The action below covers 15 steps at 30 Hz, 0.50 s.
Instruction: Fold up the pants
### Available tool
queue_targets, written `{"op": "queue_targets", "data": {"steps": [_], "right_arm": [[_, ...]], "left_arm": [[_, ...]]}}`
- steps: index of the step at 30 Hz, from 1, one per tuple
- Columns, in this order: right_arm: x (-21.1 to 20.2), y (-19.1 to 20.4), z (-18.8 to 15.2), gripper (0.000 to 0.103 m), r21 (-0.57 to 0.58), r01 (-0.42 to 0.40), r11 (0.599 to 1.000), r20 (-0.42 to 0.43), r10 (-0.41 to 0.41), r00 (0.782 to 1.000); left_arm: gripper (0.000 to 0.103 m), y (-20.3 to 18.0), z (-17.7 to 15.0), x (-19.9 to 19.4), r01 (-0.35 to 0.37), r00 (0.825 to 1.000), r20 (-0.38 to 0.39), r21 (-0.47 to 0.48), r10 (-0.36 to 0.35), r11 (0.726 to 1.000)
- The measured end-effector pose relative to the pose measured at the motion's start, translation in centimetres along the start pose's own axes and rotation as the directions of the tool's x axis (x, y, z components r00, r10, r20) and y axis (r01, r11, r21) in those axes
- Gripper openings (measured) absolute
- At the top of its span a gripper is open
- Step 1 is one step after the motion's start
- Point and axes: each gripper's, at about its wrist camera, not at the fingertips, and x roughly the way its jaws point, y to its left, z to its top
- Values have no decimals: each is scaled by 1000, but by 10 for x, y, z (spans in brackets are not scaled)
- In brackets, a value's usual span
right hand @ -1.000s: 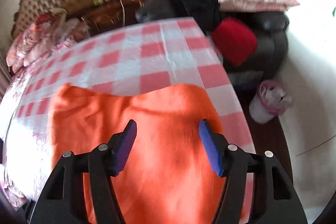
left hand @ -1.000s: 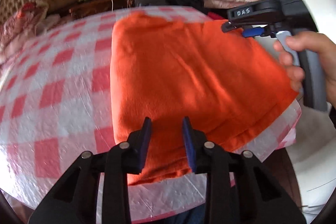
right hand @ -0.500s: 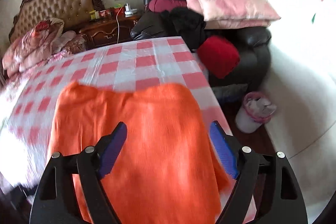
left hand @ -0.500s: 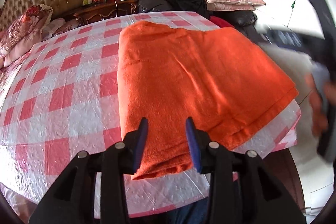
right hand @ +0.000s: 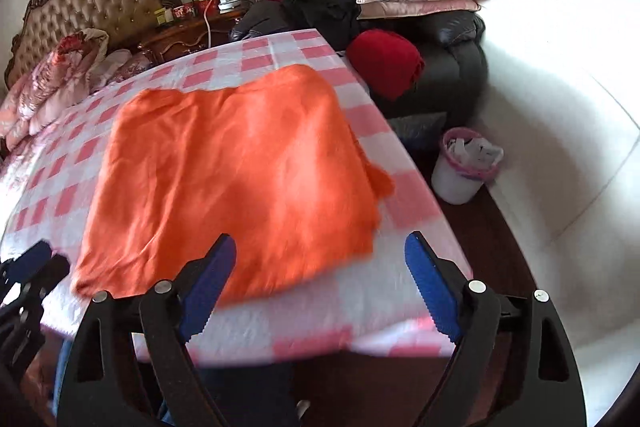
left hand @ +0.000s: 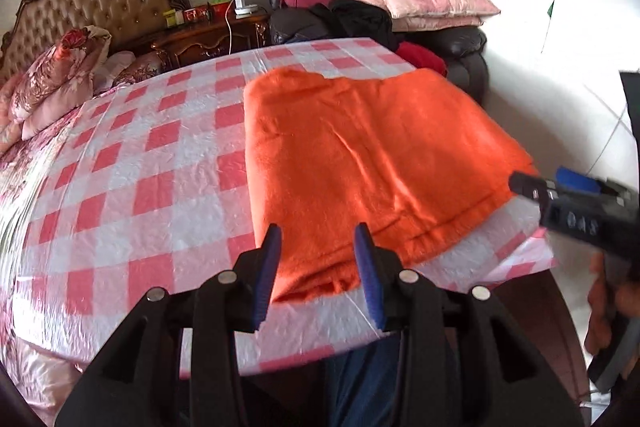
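The left claw (left hand: 318,259) hung with its jaws partly parted and nothing between them, just above the near corner of the orange pants (left hand: 360,163). The right claw (right hand: 320,279) was spread wide and empty, poised off the counter's near edge. The pants lay as a flat folded rectangle on the checked counter (left hand: 160,195), toward its right side, with one corner close to the right edge.

The fabric looked thick, fuzzy and limp, so it would likely drape and sag when lifted, but not slip much against the blue pads. It seemed light enough for one claw at each corner. The stacked edge at the near end, where layers showed as a thick hem, looked the safest place to pinch, taking all layers together so the fold would not come apart.

The left wrist view showed the layered near edge of the pants and the right claw's body with the hand holding it at far right. The right wrist view alone showed a waste bin (right hand: 466,167) on the floor and the pants' loose right corner.
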Motion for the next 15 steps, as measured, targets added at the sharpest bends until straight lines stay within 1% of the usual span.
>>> {"op": "queue_targets", "data": {"steps": [4, 7, 8, 10, 13, 15], "right_arm": [[-33, 4, -16, 85, -11, -5, 1000, -1, 5, 1000], [-53, 0, -25, 86, 3, 25, 1000, -6, -25, 1000], [-59, 0, -26, 86, 5, 33, 999, -3, -33, 999], [-73, 3, -28, 86, -16, 50, 999, 12, -50, 999], [-84, 9, -26, 87, -48, 72, 996, 41, -70, 997], [-89, 11, -23, 88, -46, 67, 997, 52, -65, 997]], "left_arm": [[57, -4, -11, -32, 27, 1000, -2, -28, -27, 999], [63, -10, -17, -54, 23, 1000, 2, -25, -23, 999], [66, -11, -18, -61, 21, 1000, 11, -27, -21, 999], [77, -13, -17, -70, 29, 999, 26, -33, -28, 999], [83, -14, -14, -78, 16, 999, 46, -38, -14, 999], [85, -16, -13, -82, 17, 998, 57, -34, -15, 999]]}}
